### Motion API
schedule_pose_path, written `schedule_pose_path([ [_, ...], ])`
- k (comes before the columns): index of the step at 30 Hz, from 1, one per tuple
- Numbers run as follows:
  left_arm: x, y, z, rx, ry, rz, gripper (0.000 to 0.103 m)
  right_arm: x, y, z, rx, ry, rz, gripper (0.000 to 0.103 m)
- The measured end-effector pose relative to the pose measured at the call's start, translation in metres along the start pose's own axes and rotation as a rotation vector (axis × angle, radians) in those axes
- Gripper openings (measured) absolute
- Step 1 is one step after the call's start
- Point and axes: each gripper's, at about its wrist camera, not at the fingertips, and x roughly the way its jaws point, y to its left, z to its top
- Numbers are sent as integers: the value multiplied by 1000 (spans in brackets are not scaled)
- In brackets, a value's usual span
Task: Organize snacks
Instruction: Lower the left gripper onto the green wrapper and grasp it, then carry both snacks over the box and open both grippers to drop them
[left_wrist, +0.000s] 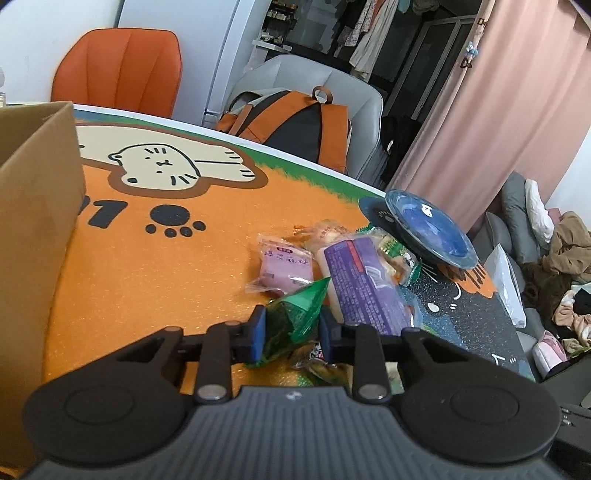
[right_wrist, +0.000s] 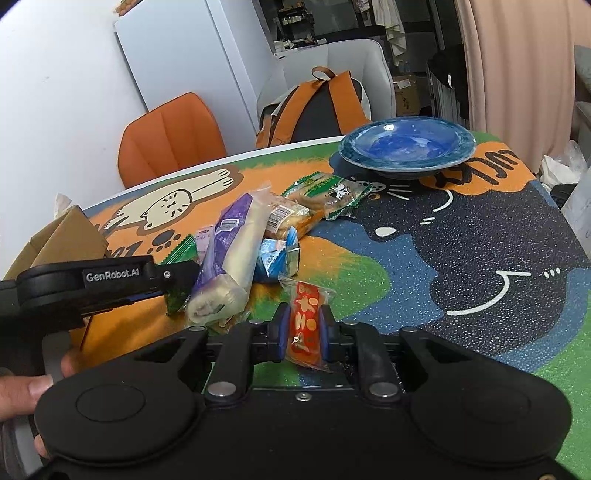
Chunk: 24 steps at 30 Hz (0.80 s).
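Left claw (left_wrist: 291, 326) closed on green triangular foil packet (left_wrist: 295, 314), lower centre; brown cardboard box (left_wrist: 37, 221) at far left. Right claw (right_wrist: 304, 326) pinches red-orange snack sachet (right_wrist: 306, 325), long axis along fingers, lower centre

Black tool (right_wrist: 303, 328), blue pads (left_wrist: 258, 328)

Even, soft indoor light; no hard shadows. Small glare spots on blue plate (right_wrist: 406, 147) glaze. Strong fisheye bending at edges, dark corner vignetting. Centre sharp, far room slightly soft.
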Motion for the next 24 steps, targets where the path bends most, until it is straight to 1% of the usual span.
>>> schedule_pose_path([
  [9, -34, 3, 4, -5, -48, -7, 28, -16, 8, 5, 0, -40, 9, 17],
  [17, -70, 8, 11, -13, -105, -12, 28, -34, 27, 15, -21, -88, 29, 17],
  [24, -101, 17, 19, -21, -160, -3, 28, -43, 53, 23, -43, -117, 74, 17],
])
